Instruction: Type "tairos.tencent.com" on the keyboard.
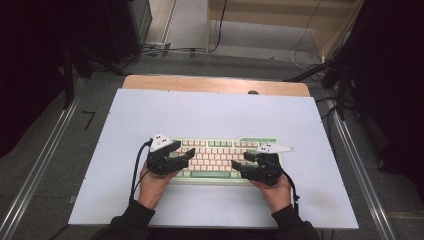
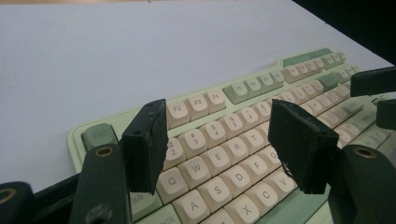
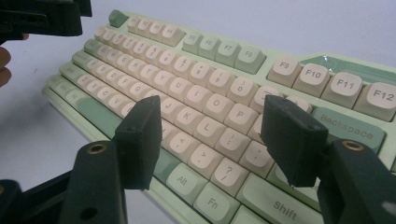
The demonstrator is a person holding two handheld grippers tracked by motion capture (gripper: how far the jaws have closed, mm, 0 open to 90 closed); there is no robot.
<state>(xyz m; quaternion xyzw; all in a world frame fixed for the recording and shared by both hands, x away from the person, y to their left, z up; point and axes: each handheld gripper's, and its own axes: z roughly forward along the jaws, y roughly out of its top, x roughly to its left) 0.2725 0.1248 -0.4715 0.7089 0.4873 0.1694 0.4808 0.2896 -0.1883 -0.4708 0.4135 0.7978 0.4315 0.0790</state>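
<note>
We see the keyboard (image 1: 220, 157) lying at the lower centre of the high view, its long axis running left to right across the white table (image 1: 210, 112). The left gripper (image 1: 176, 152) hovers over its left end and the right gripper (image 1: 245, 164) over its right end, both with jaws parted and empty. We judge each hand equally near its own end, keys directly beneath the jaws.

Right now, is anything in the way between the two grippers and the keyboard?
No, nothing visible. The left gripper and right gripper hang open right over the keyboard, one at each end. Between their fingers you see bare keys, and the white table around it holds nothing else.
</note>
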